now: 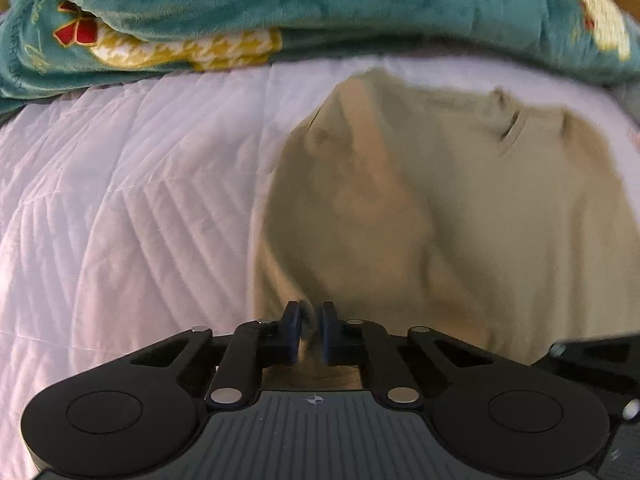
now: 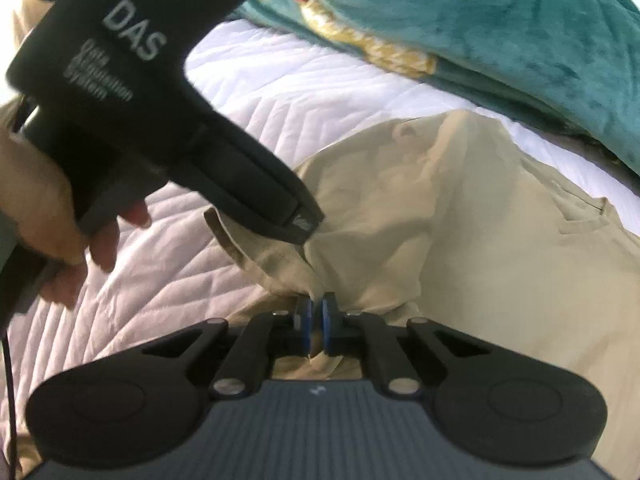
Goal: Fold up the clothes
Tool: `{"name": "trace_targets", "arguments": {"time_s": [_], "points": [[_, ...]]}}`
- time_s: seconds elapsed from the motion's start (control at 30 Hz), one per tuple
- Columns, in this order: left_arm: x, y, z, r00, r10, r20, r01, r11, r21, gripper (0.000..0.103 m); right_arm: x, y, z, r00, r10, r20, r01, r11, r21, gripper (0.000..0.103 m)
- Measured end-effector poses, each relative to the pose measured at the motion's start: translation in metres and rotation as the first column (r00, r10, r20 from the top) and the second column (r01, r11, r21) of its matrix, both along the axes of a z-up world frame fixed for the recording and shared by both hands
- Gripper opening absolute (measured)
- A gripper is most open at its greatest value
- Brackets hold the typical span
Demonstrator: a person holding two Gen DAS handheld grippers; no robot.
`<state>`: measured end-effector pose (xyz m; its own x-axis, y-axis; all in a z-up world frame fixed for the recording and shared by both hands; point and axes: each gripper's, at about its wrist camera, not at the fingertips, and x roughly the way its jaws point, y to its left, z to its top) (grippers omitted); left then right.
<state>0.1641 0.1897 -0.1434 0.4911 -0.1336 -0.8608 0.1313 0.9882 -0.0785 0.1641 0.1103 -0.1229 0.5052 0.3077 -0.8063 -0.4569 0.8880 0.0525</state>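
While the shirt (image 1: 440,200) lies spread on the quilt (image 1: 120,200) of the bed, both grippers pinch its near edge: the left gripper (image 1: 310,332) has its jaws closed on a fold, and the right gripper (image 2: 316,328) likewise. A hand (image 2: 44,208) holds the left one. A teal blanket (image 1: 280,0) lies heaped just beyond the shirt.

Both wrist cams sit low, close over the white quilted bedspread (image 1: 120,200), facing fwd toward the fluffy teal blanket (image 1: 320,0). Shared: bedspread, blanket, beige cotton shirt (image 2: 460,240). Right cam also catches the black left gripper (image 2: 308,226).
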Motion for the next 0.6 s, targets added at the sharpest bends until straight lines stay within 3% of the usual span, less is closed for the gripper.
{"name": "trace_targets", "arguments": {"time_s": [0.23,0.37,0.43,0.6], "points": [[0.014,-0.03,0.047,0.99,-0.016,0.139,0.037,0.988,-0.148,0.01,0.001,-0.033,0.025,0.986,-0.166,0.018,0.162,0.975,0.149,0.006],[0.024,-0.059,0.065,0.981,-0.042,0.189,0.072,0.986,-0.153,0.01,0.001,-0.055,0.038,0.964,-0.266,0.012,0.257,0.938,0.232,0.006],[0.028,-0.057,0.066,0.987,0.03,0.157,-0.005,0.987,-0.161,0.012,0.001,-0.072,0.041,0.946,-0.323,-0.01,0.314,0.912,0.263,0.006],[0.023,-0.046,0.038,0.995,0.101,-0.028,-0.102,0.994,-0.042,0.026,0.001,-0.098,0.033,0.925,-0.376,-0.054,0.377,0.89,0.255,0.006]]}}
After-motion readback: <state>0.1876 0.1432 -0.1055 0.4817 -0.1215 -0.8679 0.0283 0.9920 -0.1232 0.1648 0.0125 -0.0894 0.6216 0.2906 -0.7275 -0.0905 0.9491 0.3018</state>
